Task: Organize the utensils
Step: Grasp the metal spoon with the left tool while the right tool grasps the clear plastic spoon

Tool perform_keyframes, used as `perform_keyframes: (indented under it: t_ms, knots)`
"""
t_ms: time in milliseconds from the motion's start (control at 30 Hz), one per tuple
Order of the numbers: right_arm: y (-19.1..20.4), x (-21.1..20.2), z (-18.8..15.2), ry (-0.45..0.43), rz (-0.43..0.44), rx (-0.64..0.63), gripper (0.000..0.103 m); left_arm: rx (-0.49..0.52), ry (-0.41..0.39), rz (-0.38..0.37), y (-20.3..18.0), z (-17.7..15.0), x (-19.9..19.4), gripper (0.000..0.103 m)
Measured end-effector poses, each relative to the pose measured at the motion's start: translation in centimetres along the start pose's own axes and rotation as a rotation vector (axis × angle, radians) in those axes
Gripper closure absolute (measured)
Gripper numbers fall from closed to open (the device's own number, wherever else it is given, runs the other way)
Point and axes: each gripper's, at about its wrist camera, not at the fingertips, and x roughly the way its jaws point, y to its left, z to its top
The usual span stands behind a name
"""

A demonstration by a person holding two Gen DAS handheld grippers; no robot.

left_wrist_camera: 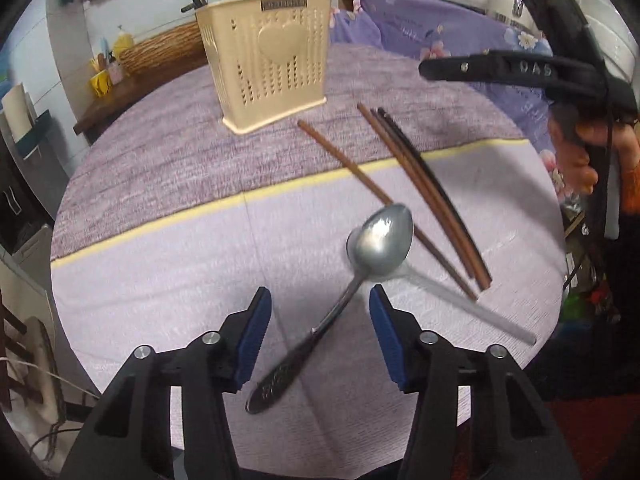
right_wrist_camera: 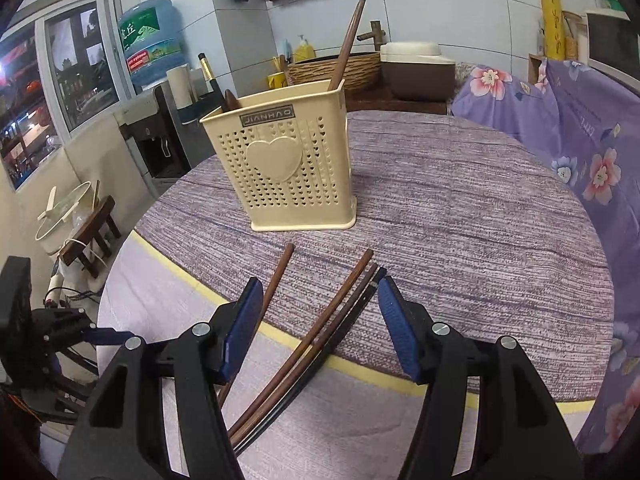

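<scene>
A cream perforated utensil holder stands on the purple cloth at the far side of the round table; in the right wrist view the holder holds a brown chopstick and a dark utensil. A metal spoon lies between the fingers of my open left gripper, not gripped. Several brown and black chopsticks lie beside the spoon. My right gripper is open above the same chopsticks. A white straw-like stick lies right of the spoon.
The round table has a purple cloth with a yellow stripe. A floral purple cover lies at the right. A woven basket, a water dispenser and a stool stand beyond the table.
</scene>
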Motion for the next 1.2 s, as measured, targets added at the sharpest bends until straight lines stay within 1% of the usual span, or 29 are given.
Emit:
perform_keyframes:
  t_ms: [33, 133, 167, 200, 233, 333, 367, 400, 433, 500, 567, 600, 667, 767, 833, 967, 1000, 1033, 1133, 1200]
  knots:
    - [0.2, 0.0, -0.1, 0.001, 0.005, 0.001, 0.043, 0.001, 0.008, 0.007, -0.1, -0.4, 0.2, 0.057]
    - [1.1, -0.2, -0.3, 0.0, 0.021, -0.009, 0.043, 0.004, 0.029, -0.002, -0.6, -0.8, 0.8, 0.065]
    - [1.3, -0.3, -0.3, 0.0, 0.022, -0.011, 0.043, 0.008, 0.039, 0.006, -0.8, -0.8, 1.0, 0.071]
    - [1.5, -0.3, -0.4, 0.002, 0.022, -0.01, 0.043, 0.008, 0.032, 0.025, -1.0, -0.9, 1.1, 0.079]
    - [1.7, -0.3, -0.3, 0.005, 0.022, -0.009, 0.043, -0.003, 0.031, 0.028, -1.1, -0.9, 1.1, 0.083]
    - [2.3, -0.5, -0.5, 0.01, 0.031, -0.013, 0.043, -0.054, 0.031, 0.064, -0.7, -0.7, 1.4, 0.085]
    - [2.6, -0.5, -0.6, 0.013, 0.034, -0.013, 0.043, -0.087, 0.029, 0.075, -0.3, -0.6, 1.4, 0.088]
    - [2.8, -0.5, -0.7, 0.016, 0.036, -0.016, 0.043, -0.127, 0.028, 0.086, 0.3, -0.6, 1.5, 0.092]
    - [3.1, -0.5, -0.8, 0.019, 0.039, -0.021, 0.043, -0.188, 0.026, 0.101, 1.2, -0.5, 1.5, 0.095]
    - [3.9, -0.3, -1.0, 0.033, 0.051, -0.034, 0.043, -0.309, 0.017, 0.126, 3.1, -0.4, 1.6, 0.096]
    - [4.9, 0.1, -1.0, 0.049, 0.071, -0.052, 0.043, -0.369, 0.0, 0.138, 4.0, -0.2, 1.7, 0.096]
    - [5.3, 0.2, -1.1, 0.054, 0.079, -0.063, 0.043, -0.398, -0.01, 0.129, 4.4, -0.3, 1.7, 0.096]
    - [6.9, 1.0, -1.4, 0.077, 0.125, -0.108, 0.043, -0.426, -0.02, 0.119, 4.5, -0.4, 1.7, 0.096]
    - [9.8, 2.7, -1.8, 0.138, 0.197, -0.194, 0.043, -0.458, -0.032, 0.122, 4.6, -0.6, 1.6, 0.096]
    - [11.8, 4.7, -2.4, 0.218, 0.231, -0.262, 0.043, -0.483, -0.035, 0.137, 4.9, -0.8, 1.3, 0.096]
    - [14.5, 7.3, -3.3, 0.301, 0.239, -0.353, 0.043, -0.518, -0.036, 0.144, 5.8, -1.8, 0.5, 0.096]
    - [15.1, 8.0, -3.5, 0.315, 0.22, -0.369, 0.043, -0.523, -0.036, 0.144, 5.9, -2.1, 0.3, 0.096]
    - [15.4, 8.4, -3.7, 0.321, 0.201, -0.381, 0.043, -0.526, -0.038, 0.144, 6.0, -2.2, 0.1, 0.096]
    - [16.3, 9.6, -4.2, 0.347, 0.181, -0.41, 0.043, -0.536, -0.04, 0.145, 6.0, -2.3, 0.0, 0.096]
    - [16.4, 10.0, -4.2, 0.344, 0.169, -0.41, 0.048, -0.54, -0.044, 0.146, 6.1, -2.4, 0.0, 0.096]
